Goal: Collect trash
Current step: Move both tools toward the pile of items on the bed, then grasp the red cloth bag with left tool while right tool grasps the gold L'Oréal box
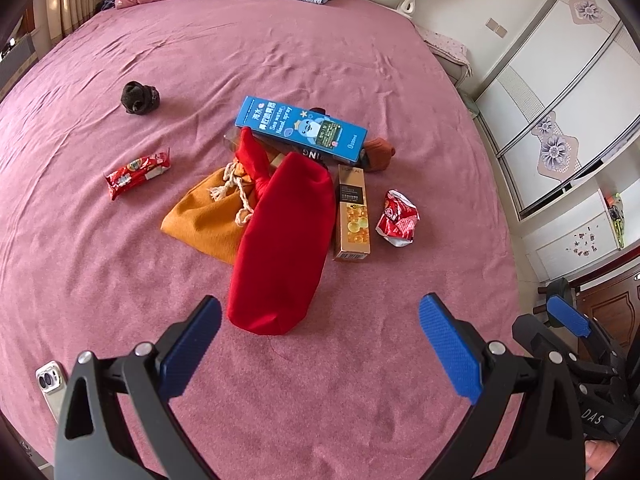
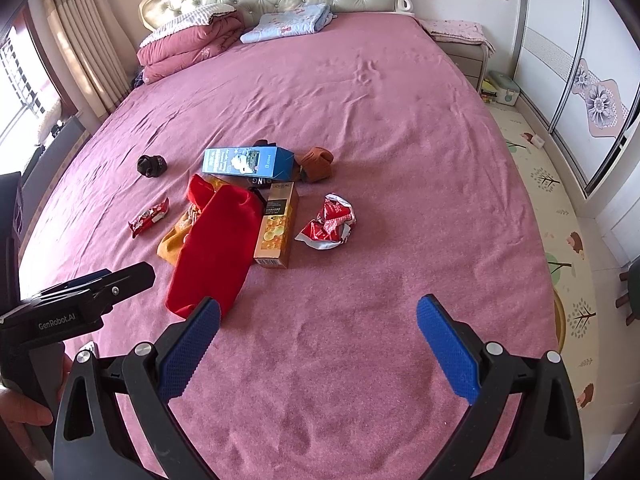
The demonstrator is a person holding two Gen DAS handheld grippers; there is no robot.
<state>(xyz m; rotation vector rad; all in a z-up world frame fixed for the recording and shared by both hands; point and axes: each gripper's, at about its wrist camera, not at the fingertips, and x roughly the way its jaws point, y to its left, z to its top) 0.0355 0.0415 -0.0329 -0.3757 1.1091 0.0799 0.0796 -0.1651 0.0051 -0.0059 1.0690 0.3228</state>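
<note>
I've got both the left gripper (image 1: 320,316) and right gripper (image 2: 318,316) spread wide over the bed (image 1: 360,60), holding nothing; only left view shows the phone (image 1: 50,384), right shows the floor mat (image 2: 560,208).

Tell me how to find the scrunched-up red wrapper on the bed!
Look at the big pink bed and find the pile of things in its middle. Right of the tall gold box, lying alone, is the crumpled wrapper. It is red and silver and balled up, unlike the flat, sealed red snack packet left of the pile.
</note>
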